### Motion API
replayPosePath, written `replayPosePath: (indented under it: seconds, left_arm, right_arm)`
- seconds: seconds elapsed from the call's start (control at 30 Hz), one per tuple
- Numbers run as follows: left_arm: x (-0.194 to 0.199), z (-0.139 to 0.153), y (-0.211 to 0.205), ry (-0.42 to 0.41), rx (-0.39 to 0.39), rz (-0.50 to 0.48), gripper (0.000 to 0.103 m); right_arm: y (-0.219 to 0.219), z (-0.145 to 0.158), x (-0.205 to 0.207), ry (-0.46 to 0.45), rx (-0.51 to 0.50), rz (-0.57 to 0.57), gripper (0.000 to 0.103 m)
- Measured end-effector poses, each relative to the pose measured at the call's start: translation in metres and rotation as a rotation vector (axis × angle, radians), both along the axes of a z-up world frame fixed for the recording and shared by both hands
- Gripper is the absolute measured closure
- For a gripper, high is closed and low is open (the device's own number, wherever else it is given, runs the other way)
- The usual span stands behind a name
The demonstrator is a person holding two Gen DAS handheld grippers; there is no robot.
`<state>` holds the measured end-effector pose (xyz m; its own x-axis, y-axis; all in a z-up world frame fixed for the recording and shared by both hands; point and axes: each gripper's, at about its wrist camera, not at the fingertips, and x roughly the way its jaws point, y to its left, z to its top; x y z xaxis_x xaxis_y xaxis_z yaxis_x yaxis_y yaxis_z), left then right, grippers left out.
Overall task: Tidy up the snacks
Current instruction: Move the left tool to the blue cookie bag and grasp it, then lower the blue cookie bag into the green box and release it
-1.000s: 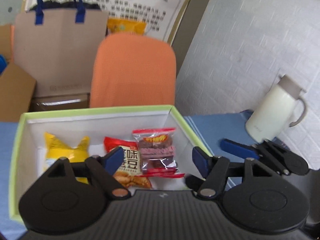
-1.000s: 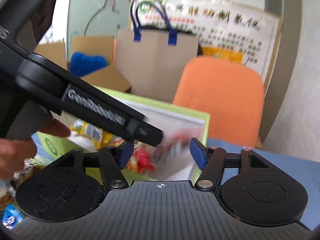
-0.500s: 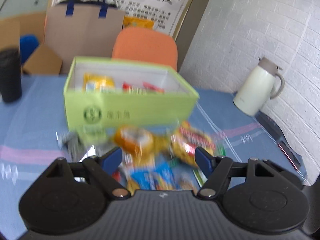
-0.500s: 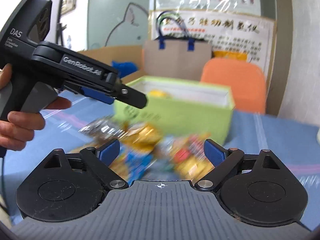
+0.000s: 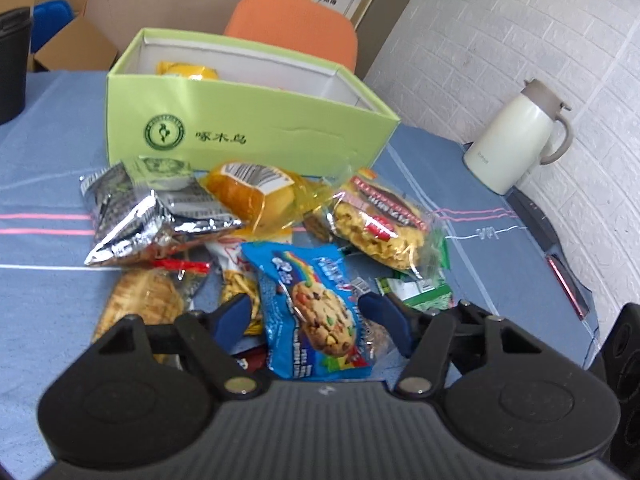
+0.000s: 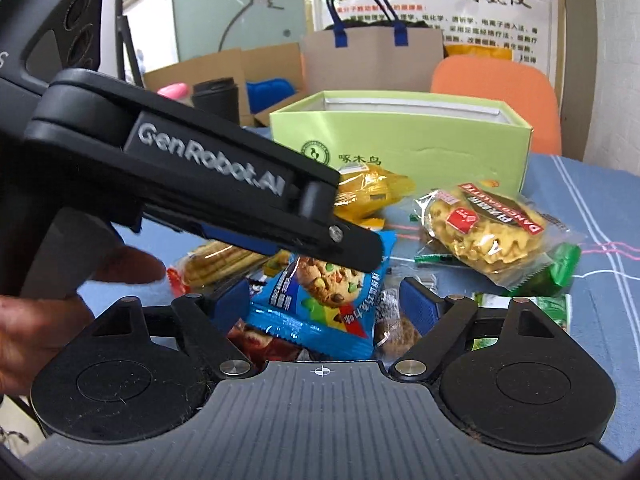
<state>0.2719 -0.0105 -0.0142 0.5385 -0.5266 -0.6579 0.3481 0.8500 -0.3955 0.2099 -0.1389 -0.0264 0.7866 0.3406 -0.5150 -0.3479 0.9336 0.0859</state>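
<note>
Cookie packet (image 5: 316, 312) between closing left gripper (image 5: 310, 316) jaws

A table under a blue cloth (image 5: 44, 168) with thin pink and white stripes carries everything. Toward its far side stands an open green box (image 5: 248, 128). Just in front of the box lies a heap of snack packets: a silver bag (image 5: 140, 216), a yellow bun pack (image 5: 256, 192), a clear pack of yellow crisps (image 5: 380, 224), a blue cookie pack (image 5: 316, 312), a biscuit pack (image 5: 140, 304) and small green sachets (image 5: 420, 292). Off to the right, near the wall, stands a cream jug (image 5: 516, 140). A black cup (image 5: 12, 64) stands at the far left.
</note>
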Motion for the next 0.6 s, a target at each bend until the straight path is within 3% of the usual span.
replayPosePath:
  seconds: [0.17,0.2,0.23,0.27,0.43,0.6]
  left_arm:
    - [0.003,-0.006,0.002,0.016,0.015,-0.012,0.059]
    - [0.002,-0.006,0.003,0.019,0.014,-0.016,0.068]
    - [0.0,-0.005,0.006,0.03,0.001,-0.019,0.071]
    - [-0.004,-0.002,0.008,0.032,-0.006,-0.016,0.071]
    - [-0.028,0.028,0.021,-0.042,-0.067,-0.019,0.071]
    - [0.008,0.067,0.013,-0.141,-0.067,-0.014,0.071]
  right_arm:
    - [0.01,-0.006,0.004,-0.014,-0.044,0.002,0.033]
    - [0.012,-0.007,0.003,-0.021,-0.056,0.002,0.034]
    - [0.013,-0.008,0.001,-0.028,-0.063,0.009,0.042]
    - [0.014,-0.007,-0.002,-0.026,-0.056,0.014,0.049]
    - [0.016,0.011,-0.027,-0.082,-0.047,0.031,0.051]
    - [0.019,0.045,-0.017,-0.208,-0.106,0.032,0.051]
